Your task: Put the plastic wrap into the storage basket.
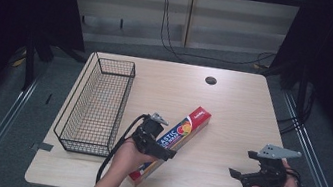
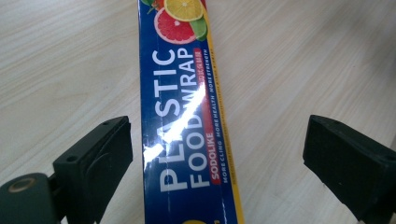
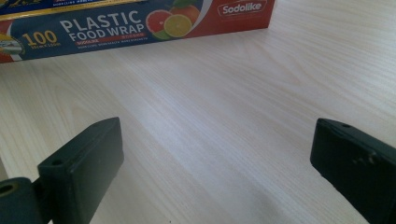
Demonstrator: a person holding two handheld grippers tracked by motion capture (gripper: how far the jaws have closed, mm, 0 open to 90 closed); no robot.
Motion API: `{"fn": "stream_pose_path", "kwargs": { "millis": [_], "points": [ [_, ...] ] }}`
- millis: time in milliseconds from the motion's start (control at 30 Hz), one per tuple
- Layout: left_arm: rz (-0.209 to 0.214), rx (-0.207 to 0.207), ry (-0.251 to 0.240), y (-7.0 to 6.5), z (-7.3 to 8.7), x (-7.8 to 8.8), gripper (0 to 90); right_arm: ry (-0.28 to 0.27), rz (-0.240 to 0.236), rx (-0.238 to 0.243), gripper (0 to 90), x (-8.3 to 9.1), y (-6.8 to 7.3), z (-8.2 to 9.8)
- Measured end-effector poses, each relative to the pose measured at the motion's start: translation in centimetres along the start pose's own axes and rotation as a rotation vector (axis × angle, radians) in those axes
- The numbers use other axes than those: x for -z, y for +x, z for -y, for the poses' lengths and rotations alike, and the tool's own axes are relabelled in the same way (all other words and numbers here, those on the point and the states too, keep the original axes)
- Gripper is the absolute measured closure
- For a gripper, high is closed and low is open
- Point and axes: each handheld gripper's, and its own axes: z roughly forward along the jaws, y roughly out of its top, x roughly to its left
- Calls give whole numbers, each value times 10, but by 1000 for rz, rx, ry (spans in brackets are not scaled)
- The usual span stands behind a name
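Lying on table: plastic food wrap box, slantwise, just right of wire basket.
Left gripper: spread wide, straddling the box, no jaw touching it.
Right gripper: spread wide over bare wood, well apart from the box.

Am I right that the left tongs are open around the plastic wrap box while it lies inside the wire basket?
Not quite: the left tongs are open around the box, but it lies on the table, beside the basket, not in it. The high view shows this.
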Motion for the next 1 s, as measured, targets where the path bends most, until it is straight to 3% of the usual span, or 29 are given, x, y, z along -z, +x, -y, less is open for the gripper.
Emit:
{"fn": "stream_pose_path", "kwargs": {
  "millis": [300,367,633,1000],
  "points": [
    [-21,-4,52,1,-13,-12,84,3,6,8,44,2,1,1],
    [-23,7,82,1,-18,-17,96,4,5,3,44,3,1,2],
    [-55,24,121,6,-25,-28,104,6,5,4,48,3,1,2],
    [-34,53,170,8,-32,-37,209,7,0,6,51,2,1,2]
  ]
}}
